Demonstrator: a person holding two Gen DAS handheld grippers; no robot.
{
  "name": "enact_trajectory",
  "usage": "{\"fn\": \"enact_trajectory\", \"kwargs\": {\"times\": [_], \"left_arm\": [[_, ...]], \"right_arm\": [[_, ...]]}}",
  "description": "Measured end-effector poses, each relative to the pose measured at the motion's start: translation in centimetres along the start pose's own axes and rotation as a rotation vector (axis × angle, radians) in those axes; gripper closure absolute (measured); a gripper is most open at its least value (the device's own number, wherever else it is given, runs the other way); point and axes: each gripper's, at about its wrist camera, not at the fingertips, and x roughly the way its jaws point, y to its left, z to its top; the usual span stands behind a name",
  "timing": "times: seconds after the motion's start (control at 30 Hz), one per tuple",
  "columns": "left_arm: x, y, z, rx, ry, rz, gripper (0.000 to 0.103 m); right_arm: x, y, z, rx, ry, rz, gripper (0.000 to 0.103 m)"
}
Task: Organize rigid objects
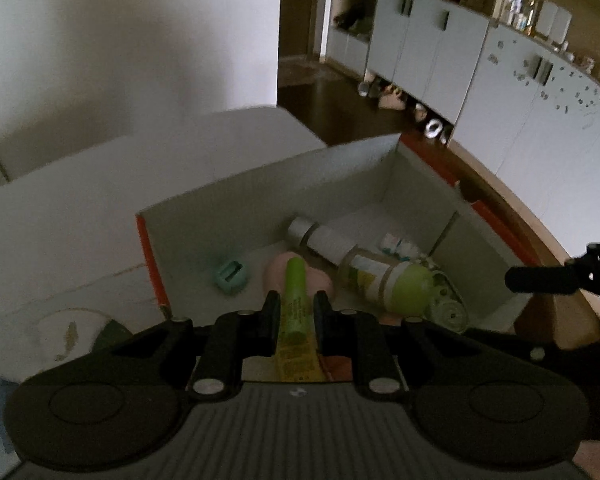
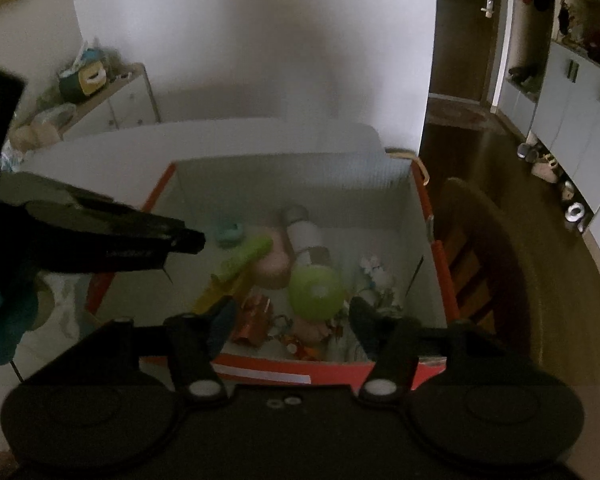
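Your left gripper point(image 1: 296, 312) is clamping a green tube point(image 1: 296, 304) between its pads, cap pointing away from you, and is holding it above the near left part of the box point(image 1: 260, 184). The box is sitting open on the white table point(image 1: 80, 208), its walls white inside and orange outside. In it, going left to right, a small teal piece point(image 1: 231, 276) is lying near the left wall, a pink round thing point(image 1: 276, 276) is showing under the tube's cap, and a white bottle with a silver cap point(image 1: 320, 238) is lying on its side towards the far wall. A bottle with a green cap point(image 1: 392, 280) is lying just to its right, cap towards you. Small blurred items are filling the near right corner.

Your right gripper point(image 2: 290, 316) is hanging over the near edge of the box with its jaws apart and nothing between them.
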Motion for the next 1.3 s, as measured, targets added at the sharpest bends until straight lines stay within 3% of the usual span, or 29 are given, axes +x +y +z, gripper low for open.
{"fn": "enact_trajectory", "kwargs": {"times": [0.13,0.8,0.83,0.9,0.97,1.13,1.3], "left_arm": [[-2.0,0.1,-0.6,0.012,-0.041,-0.018,0.086],[-8.7,1.7,-4.4,0.117,-0.149,-0.085,0.085],[-9.1,1.8,-4.5,0.12,-0.152,-0.09,0.083],[-9.5,2.2,-4.7,0.126,-0.163,-0.099,0.06],[-10.2,2.5,-5.0,0.128,-0.184,-0.111,0.046],[-11.2,3.2,-5.4,0.138,-0.199,-0.143,0.044],[-11.9,4.1,-5.8,0.135,-0.22,-0.175,0.028]], "right_arm": [[-1.1,0.4,0.1,0.014,-0.039,-0.003,0.038],[-7.2,3.8,-1.3,0.139,-0.239,0.023,0.005],[-7.4,4.0,-1.5,0.146,-0.247,0.019,0.004],[-7.7,4.4,-1.7,0.155,-0.259,0.012,0.003],[-8.0,5.0,-2.0,0.159,-0.267,-0.002,0.002],[-8.6,6.4,-2.6,0.184,-0.278,-0.015,0.001],[-9.3,7.6,-3.2,0.203,-0.298,-0.031,0.0]]}}
